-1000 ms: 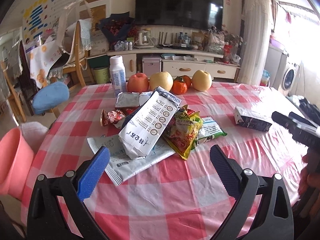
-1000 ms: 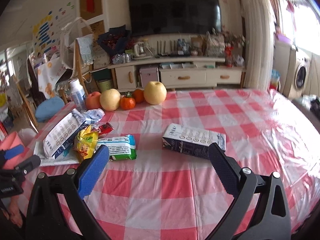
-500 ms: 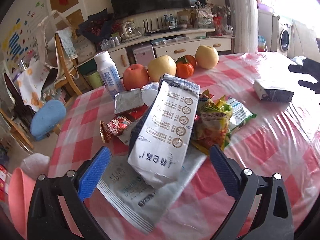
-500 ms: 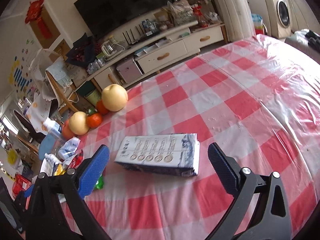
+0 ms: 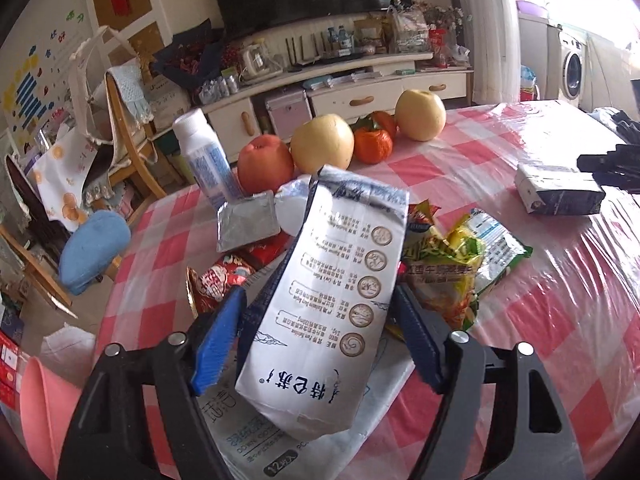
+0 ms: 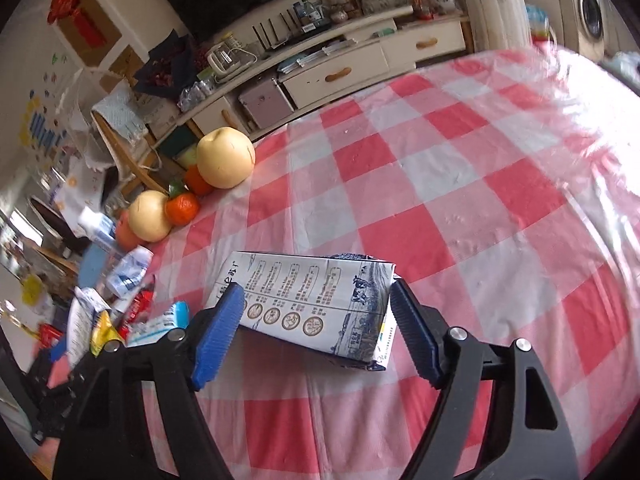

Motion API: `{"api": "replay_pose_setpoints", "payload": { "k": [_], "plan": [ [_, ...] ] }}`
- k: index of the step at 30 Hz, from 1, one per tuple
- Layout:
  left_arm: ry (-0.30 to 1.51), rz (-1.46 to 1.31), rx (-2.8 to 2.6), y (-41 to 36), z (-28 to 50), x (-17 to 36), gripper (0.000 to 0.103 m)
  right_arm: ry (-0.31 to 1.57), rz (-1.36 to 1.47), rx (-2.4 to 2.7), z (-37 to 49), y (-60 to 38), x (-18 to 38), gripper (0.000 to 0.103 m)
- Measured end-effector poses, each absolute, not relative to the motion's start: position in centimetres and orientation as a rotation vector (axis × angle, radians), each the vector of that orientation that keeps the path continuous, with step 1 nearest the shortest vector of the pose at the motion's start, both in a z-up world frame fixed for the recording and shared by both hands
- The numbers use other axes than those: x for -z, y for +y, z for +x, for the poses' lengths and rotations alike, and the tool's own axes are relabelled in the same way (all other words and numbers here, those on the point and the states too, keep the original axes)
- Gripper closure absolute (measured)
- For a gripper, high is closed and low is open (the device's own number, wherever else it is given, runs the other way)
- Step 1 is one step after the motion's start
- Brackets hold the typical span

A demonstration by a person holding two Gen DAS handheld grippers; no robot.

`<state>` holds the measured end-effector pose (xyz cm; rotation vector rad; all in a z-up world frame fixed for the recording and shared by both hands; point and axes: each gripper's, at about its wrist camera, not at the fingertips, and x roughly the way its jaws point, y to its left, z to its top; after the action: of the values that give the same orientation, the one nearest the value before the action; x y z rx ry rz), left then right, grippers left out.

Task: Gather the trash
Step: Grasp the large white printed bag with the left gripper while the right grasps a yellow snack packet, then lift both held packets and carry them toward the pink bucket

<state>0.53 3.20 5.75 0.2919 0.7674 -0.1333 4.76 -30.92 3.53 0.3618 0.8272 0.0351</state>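
On the red-and-white checked tablecloth (image 5: 540, 320), two blue-padded claws close at once on two flattened milk cartons as a trash pick-up gets under way. Left gripper (image 5: 320, 334) is narrowing its jaws around the white milk carton (image 5: 332, 304) that lies on top of the litter pile, the pads just beside its edges and a firm pinch not yet clear; right gripper (image 6: 314, 328) is likewise closing on the second milk carton (image 6: 312, 304), which lies alone on the cloth, well apart from that pile, the pads alongside its two ends. Nothing appears collected so far: beside the white carton a yellow-green snack bag (image 5: 440, 264), a red wrapper (image 5: 218, 280), a silver foil pouch (image 5: 246, 224) and a flat white packet (image 5: 256, 432) under the carton all remain on the table. Behind the pile, a white bottle (image 5: 204, 156), an apple (image 5: 266, 162), two pears and oranges stand in a row. A pink bin (image 5: 38, 412) shows at the table's near left edge, a likely destination. Both cartons carry Chinese characters, seen upside down on the white one, with rows of round medal-like seals; the flat packet reads "12" near its lower edge, the rest too small to read.
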Motion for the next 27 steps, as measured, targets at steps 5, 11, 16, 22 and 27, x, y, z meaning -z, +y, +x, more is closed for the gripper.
{"api": "replay_pose_setpoints", "payload": {
  "k": [5,11,16,22,27],
  "plan": [
    [0.769,0.233,0.149,3.5,0.1,-5.5,0.035,0.757,0.187,-0.047,3.7,-27.3,-5.4,0.018],
    [0.77,0.164,0.146,4.2,-0.4,-6.0,0.037,0.739,0.182,-0.333,3.6,-21.3,-6.2,0.018],
    [0.756,0.109,0.133,5.2,-1.4,-6.7,0.037,0.783,0.19,-0.5,4.3,-16.1,-5.6,0.018],
    [0.74,0.036,0.122,6.8,-2.7,-7.6,0.037,0.831,0.231,-0.581,5.1,-12.2,-4.5,0.019],
    [0.715,-0.033,0.103,8.6,-3.8,-8.7,0.037,0.862,0.216,-0.606,5.7,-9.9,-3.8,0.026]
  ]
}}
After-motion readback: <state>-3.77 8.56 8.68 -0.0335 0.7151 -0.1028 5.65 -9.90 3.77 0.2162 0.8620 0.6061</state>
